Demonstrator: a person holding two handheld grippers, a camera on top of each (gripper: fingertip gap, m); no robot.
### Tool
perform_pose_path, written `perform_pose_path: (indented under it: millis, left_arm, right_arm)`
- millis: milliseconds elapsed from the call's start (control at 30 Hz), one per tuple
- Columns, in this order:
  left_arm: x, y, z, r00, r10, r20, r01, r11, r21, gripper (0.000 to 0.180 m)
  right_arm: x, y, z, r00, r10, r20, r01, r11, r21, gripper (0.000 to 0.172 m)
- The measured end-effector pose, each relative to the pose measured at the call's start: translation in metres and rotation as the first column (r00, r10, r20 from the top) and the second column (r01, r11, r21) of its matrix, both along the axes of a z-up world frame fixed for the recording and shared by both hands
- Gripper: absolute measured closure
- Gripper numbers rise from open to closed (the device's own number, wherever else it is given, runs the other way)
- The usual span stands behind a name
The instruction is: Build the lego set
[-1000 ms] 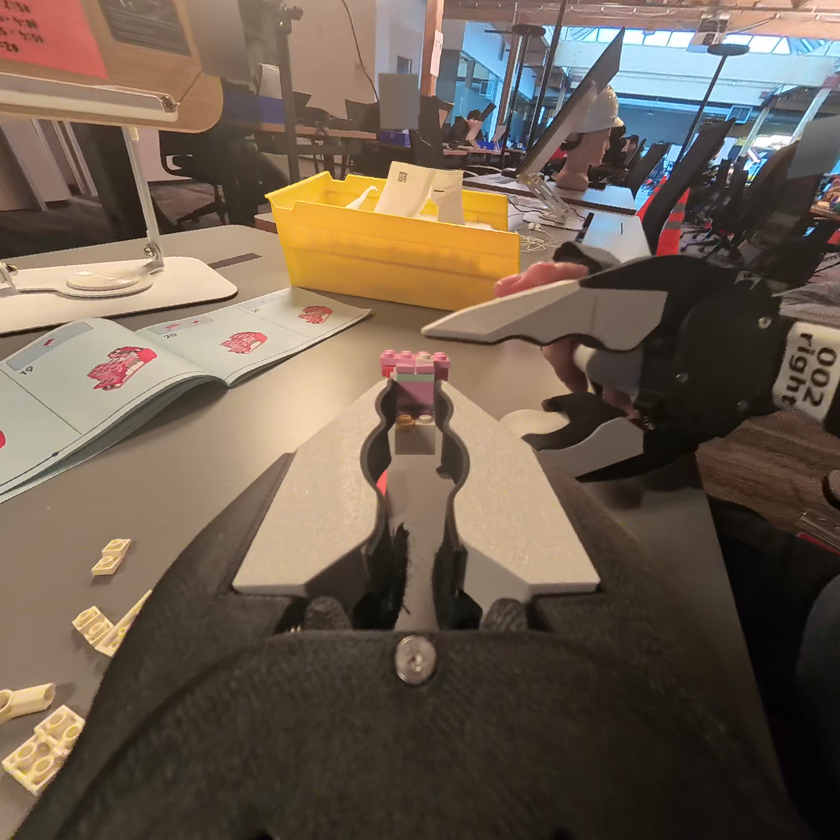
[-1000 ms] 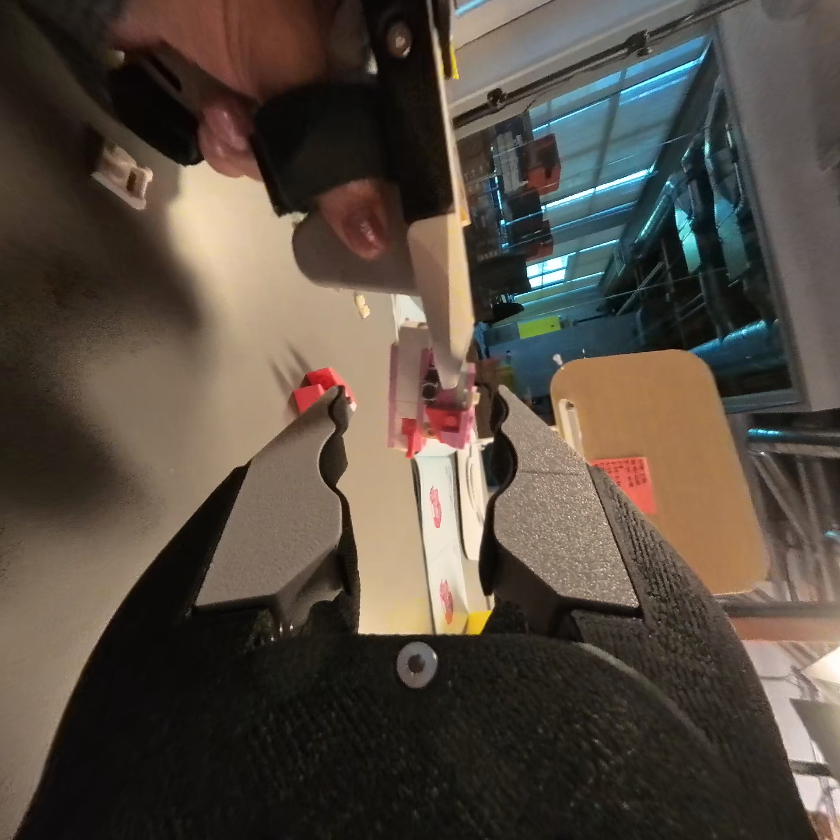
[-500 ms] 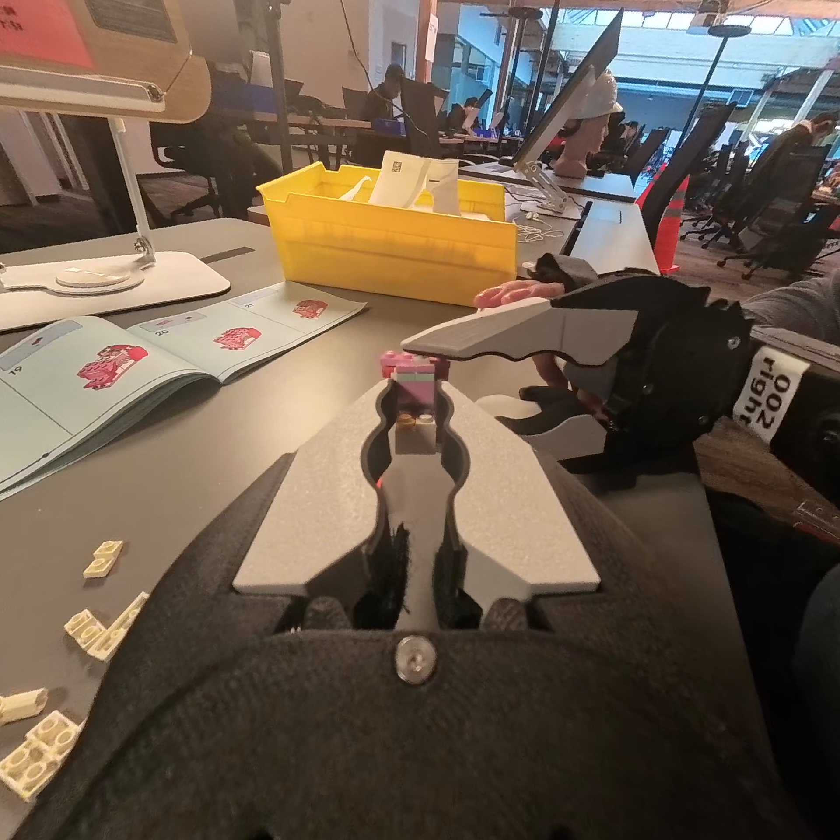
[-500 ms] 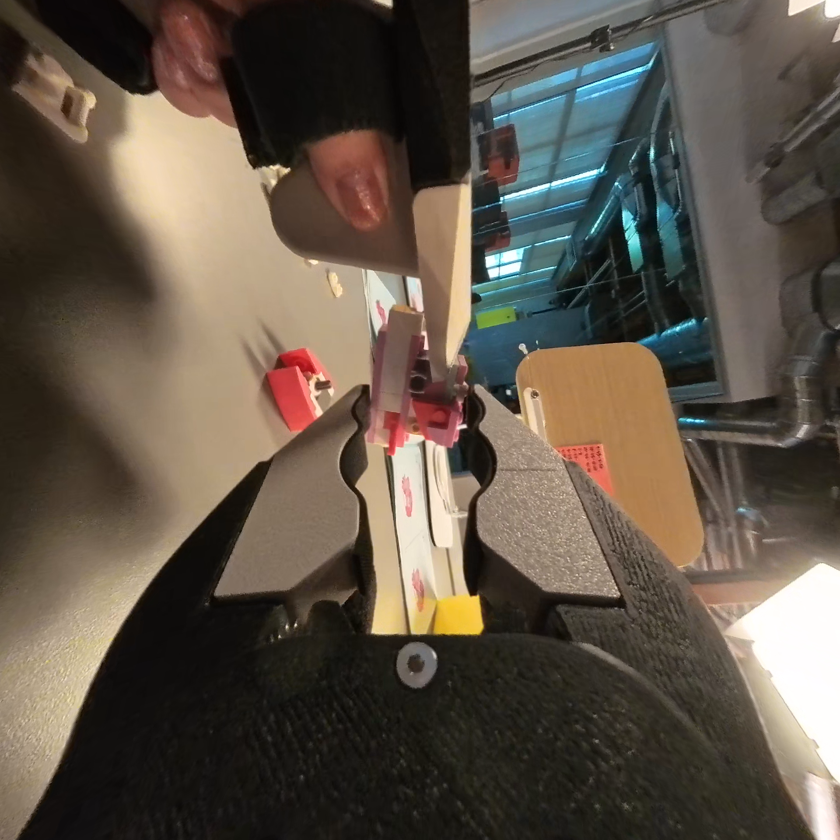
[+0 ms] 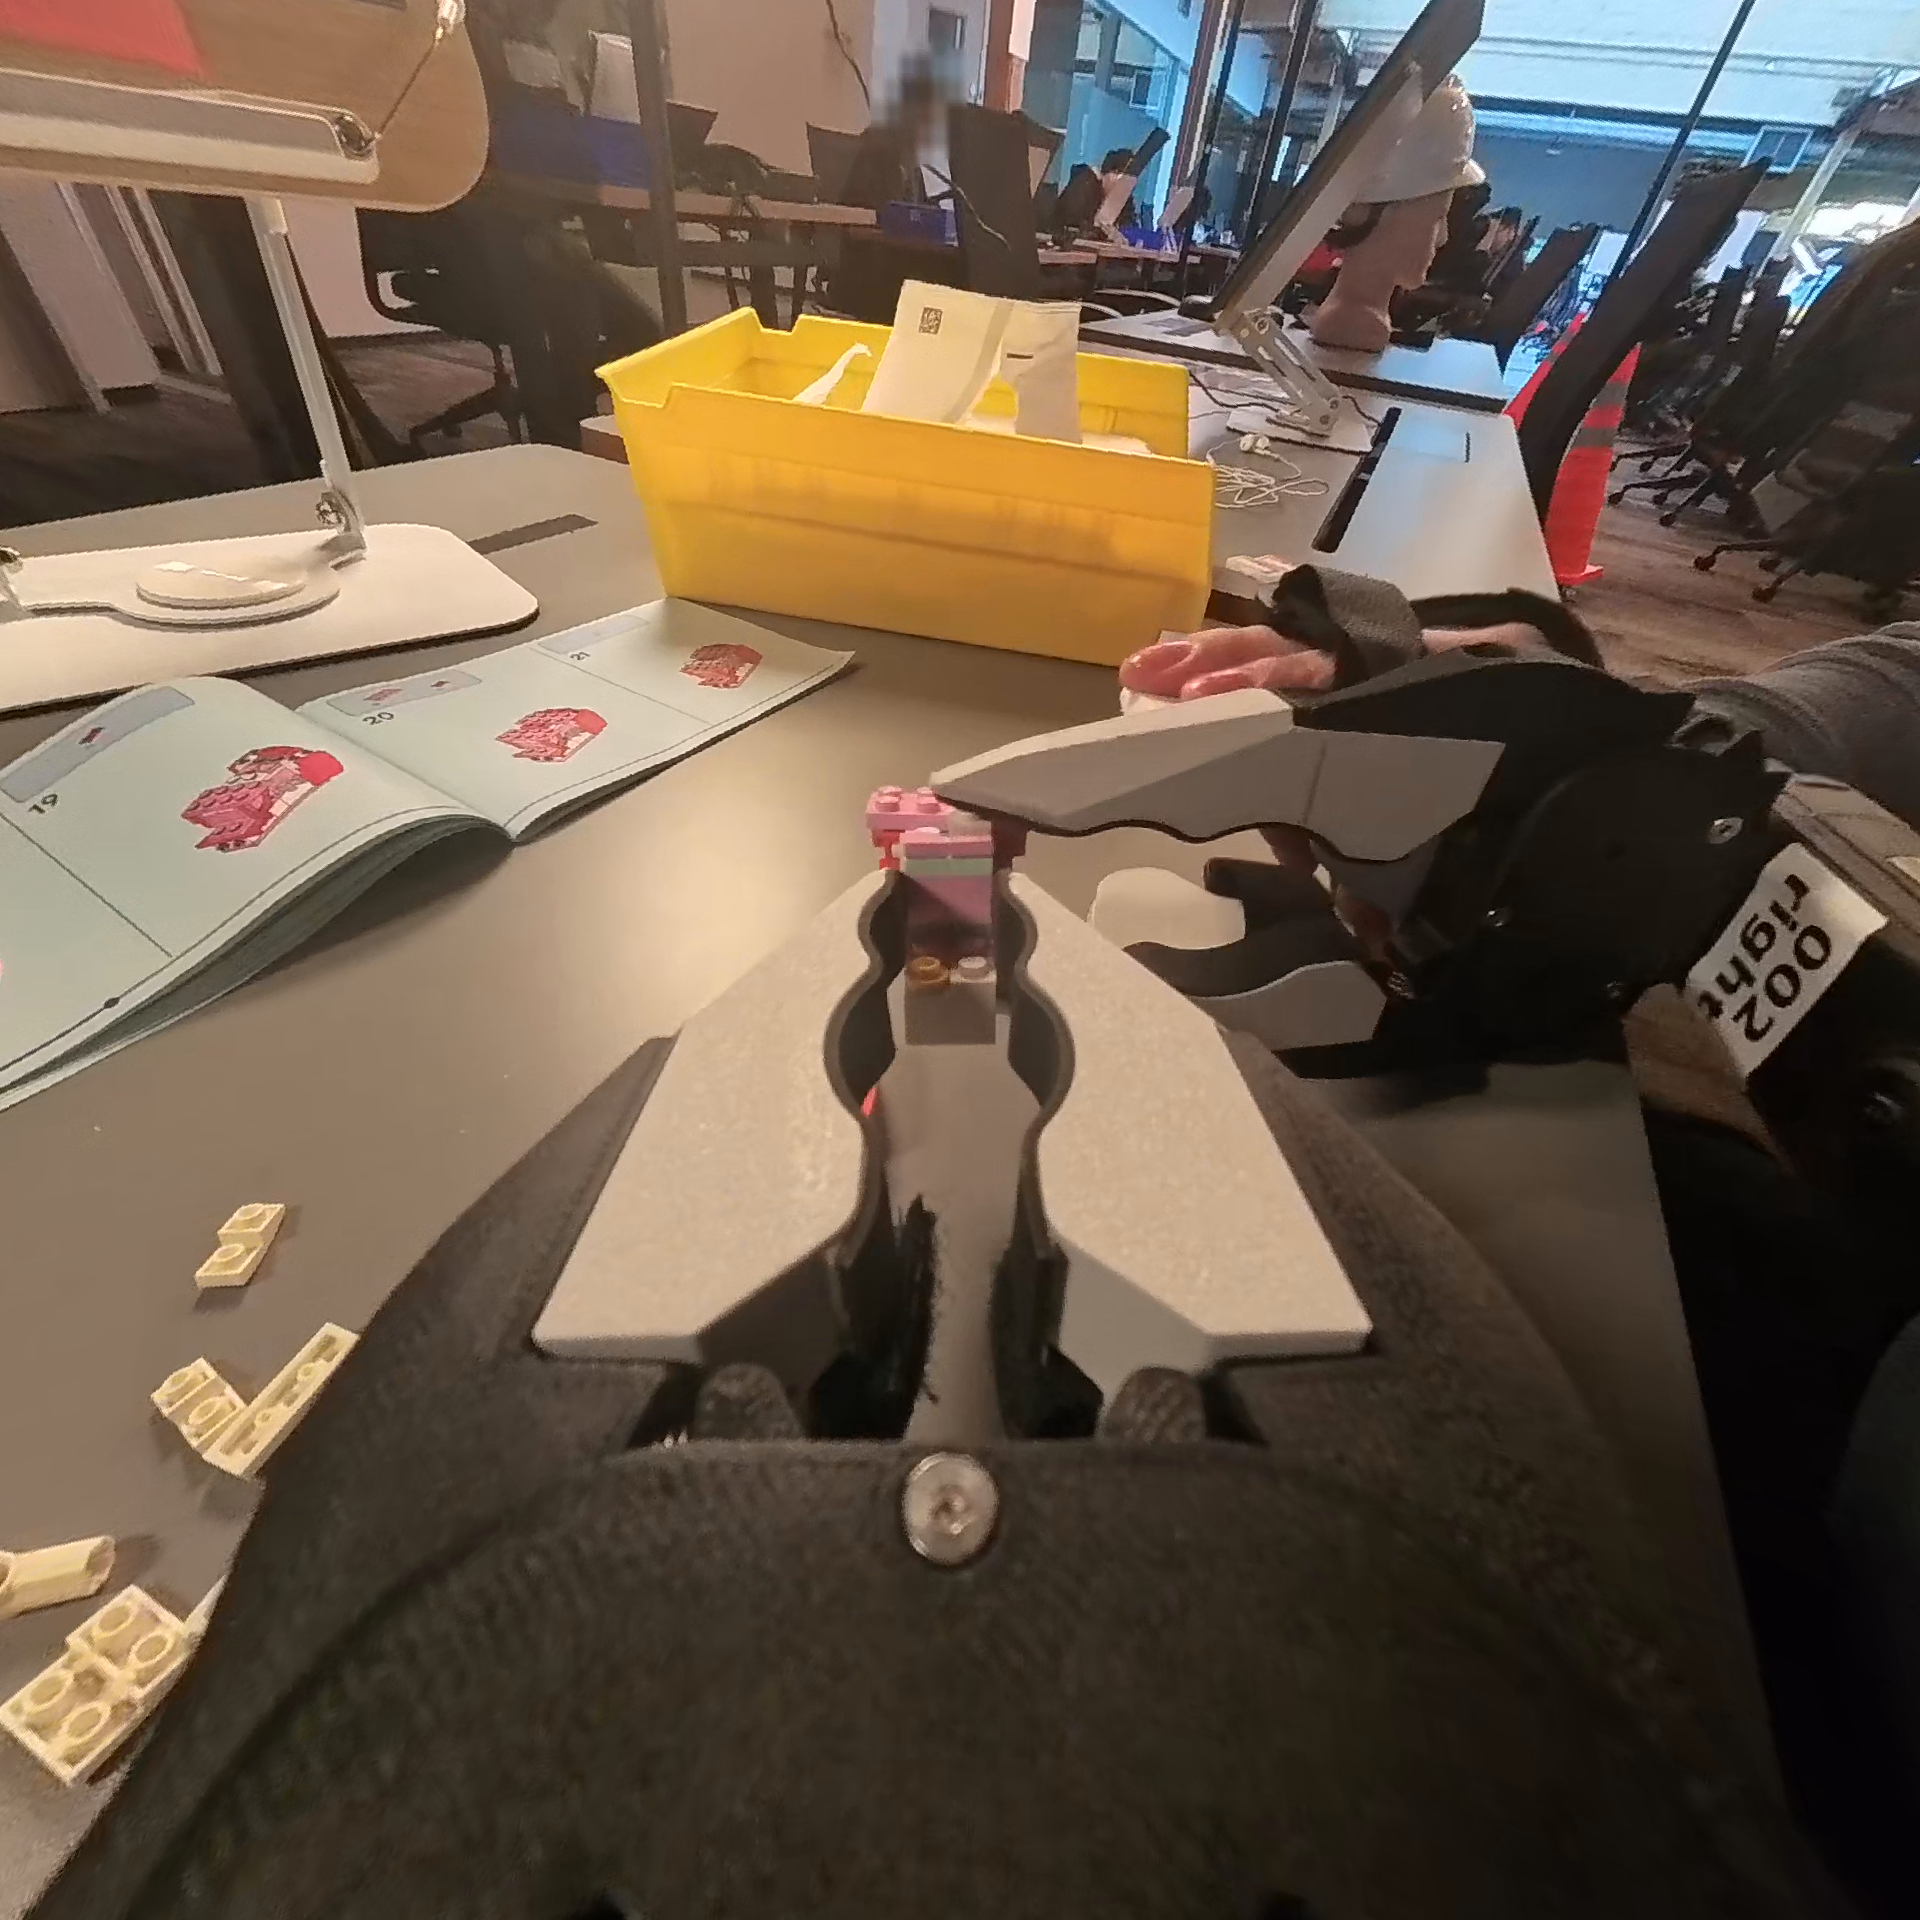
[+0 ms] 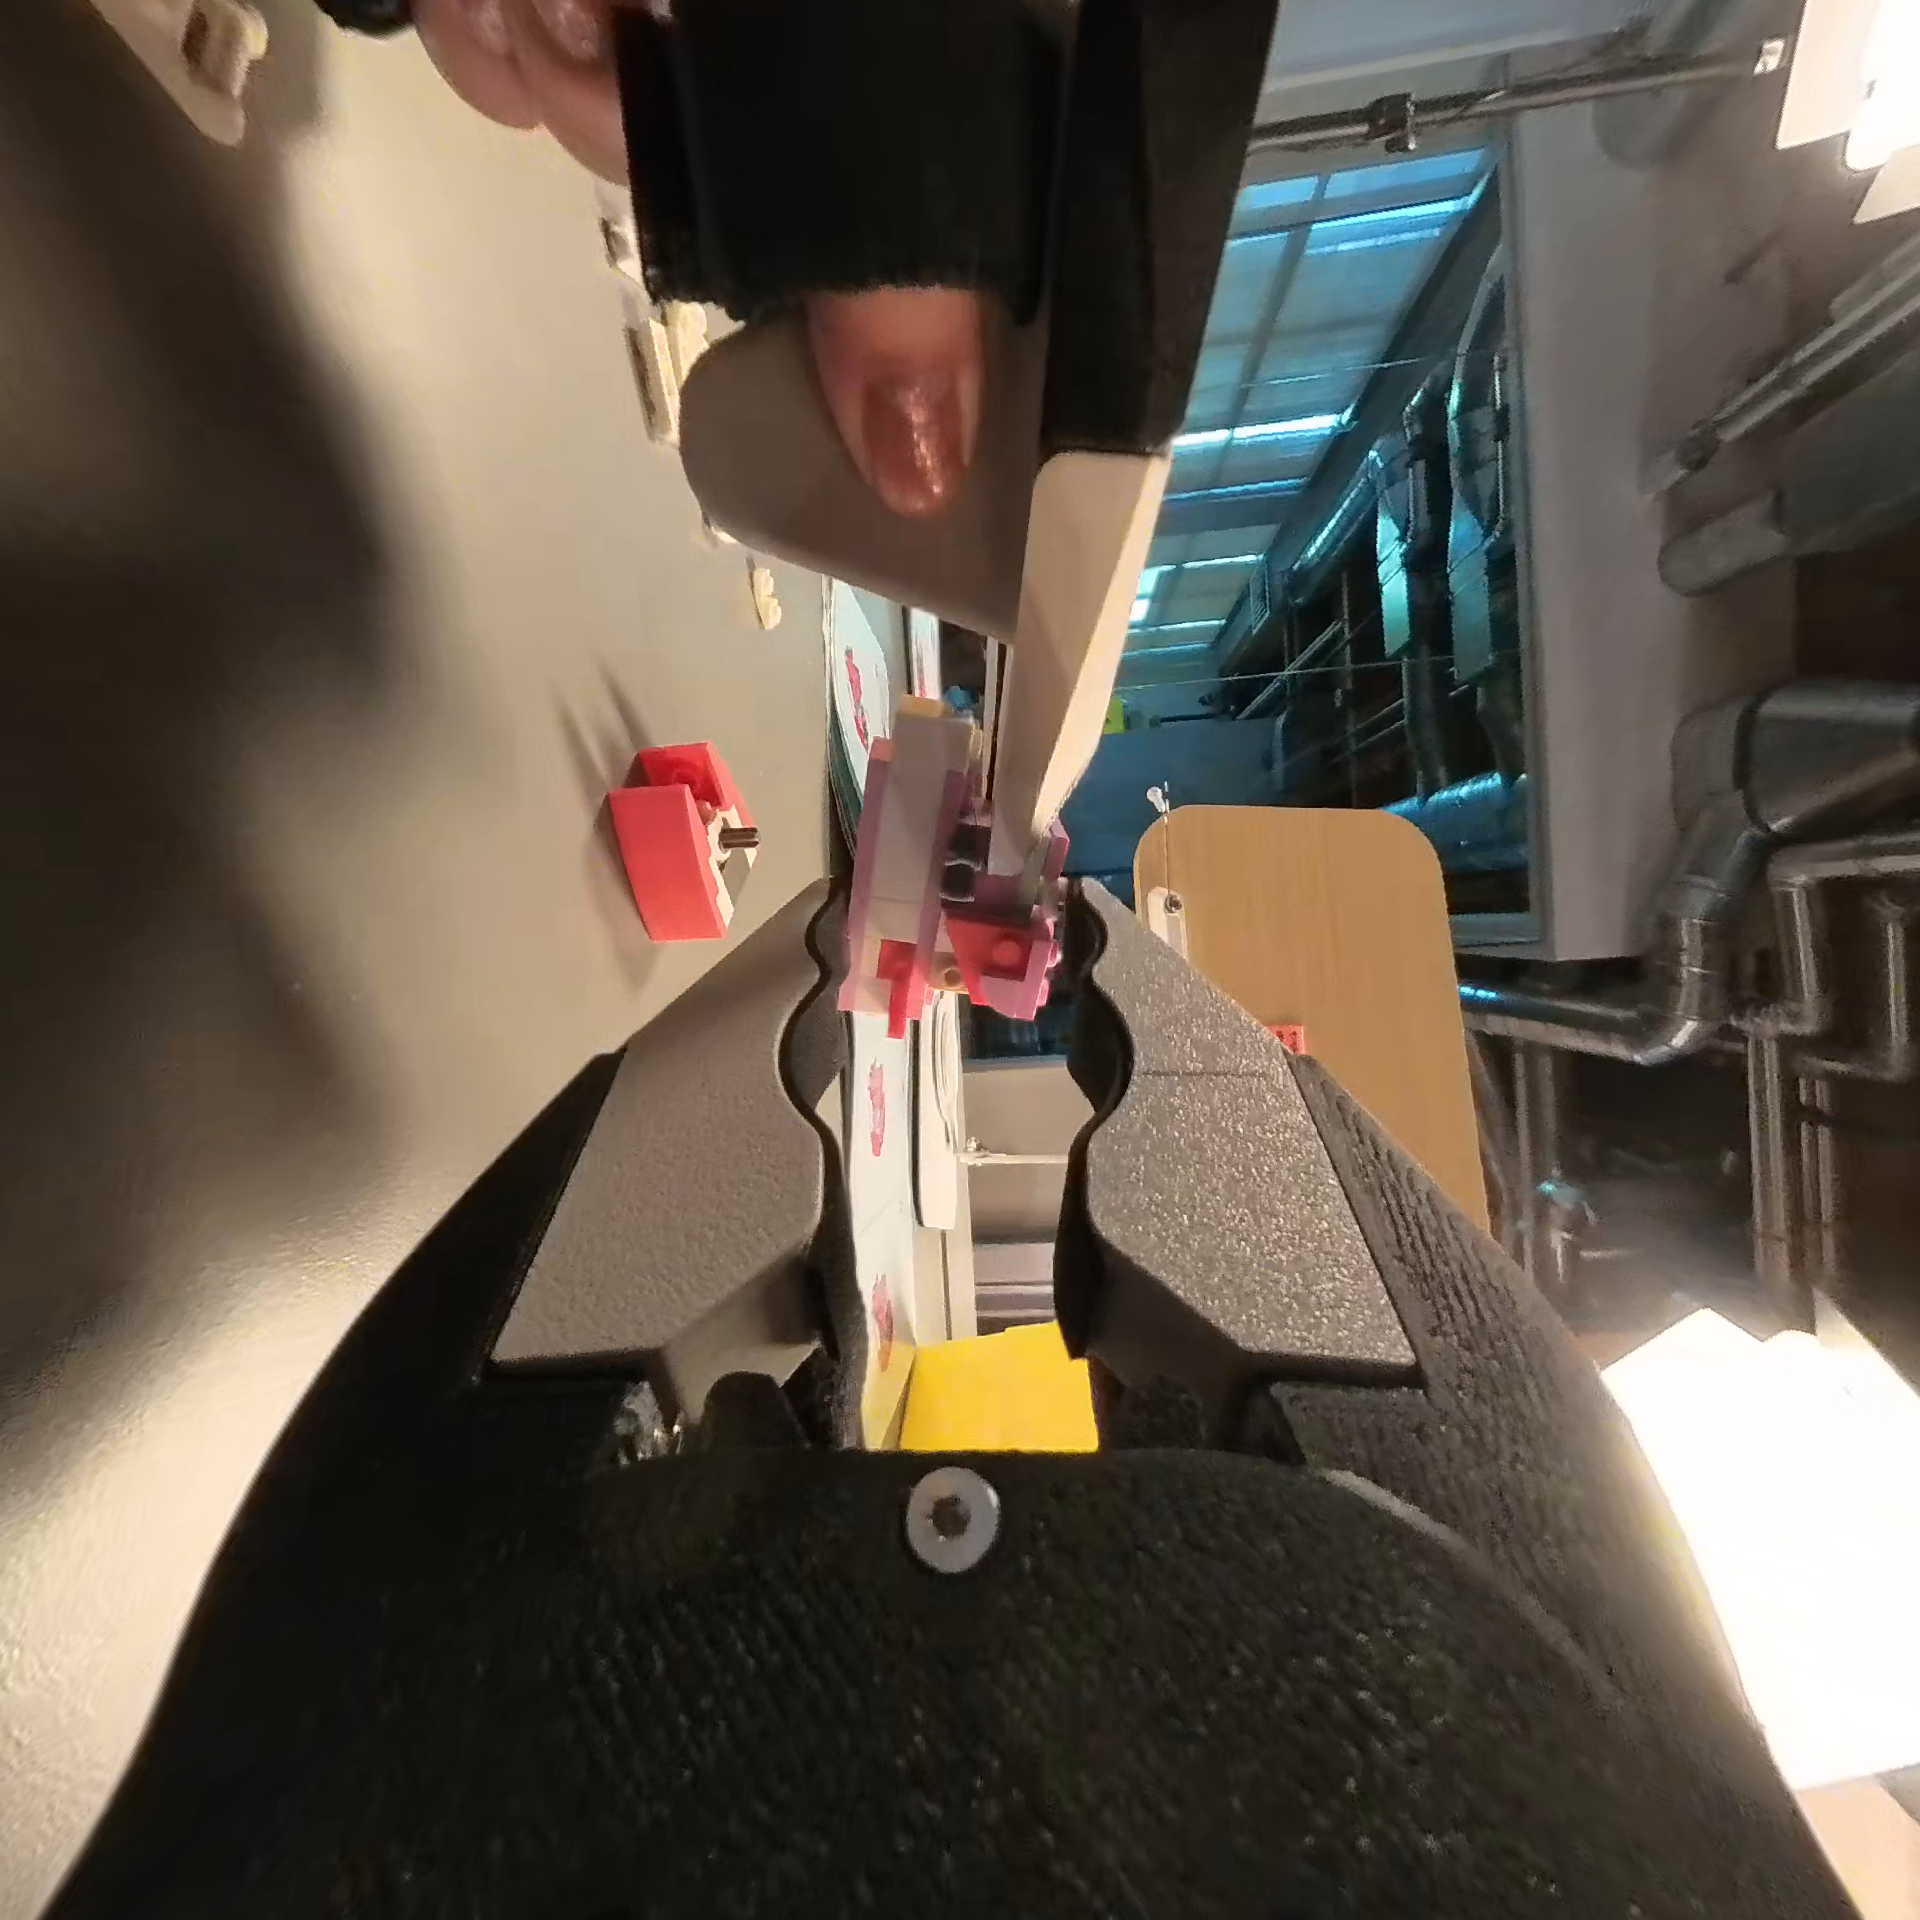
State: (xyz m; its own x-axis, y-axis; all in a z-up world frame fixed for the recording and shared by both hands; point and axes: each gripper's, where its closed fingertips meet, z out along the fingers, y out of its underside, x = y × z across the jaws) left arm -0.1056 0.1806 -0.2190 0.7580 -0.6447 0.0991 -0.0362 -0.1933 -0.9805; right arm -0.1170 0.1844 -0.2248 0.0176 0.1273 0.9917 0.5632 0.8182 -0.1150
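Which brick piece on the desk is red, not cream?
The curved red brick piece, lying alone on the grey desk just left of the right tool. The other loose bricks on the desk are all cream.

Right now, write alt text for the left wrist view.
The left gripper holds a small pink and purple brick model upright above a grey table, and the right gripper reaches in from the right, its upper finger over the model's top. An open instruction booklet, a yellow bin and loose cream bricks surround them.
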Motion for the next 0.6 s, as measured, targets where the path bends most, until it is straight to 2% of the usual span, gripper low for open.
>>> perform_pose_path:
  millis: [467, 600]
  left_arm:
    - [0.0014, 0.0004, -0.0034, 0.999, 0.010, -0.046, -0.009, 1.000, 0.007, 0.166]
    - [0.0005, 0.0013, -0.0014, 1.000, 0.009, -0.019, -0.009, 1.000, 0.003, 0.166]
  right_arm:
    - [0.0021, 0.0004, -0.0027, 0.996, 0.036, 0.078, -0.033, 0.999, -0.032, 0.134]
    - [0.0003, -0.0010, -0.0021, 0.997, 0.073, 0.000, -0.072, 0.983, -0.170, 0.133]
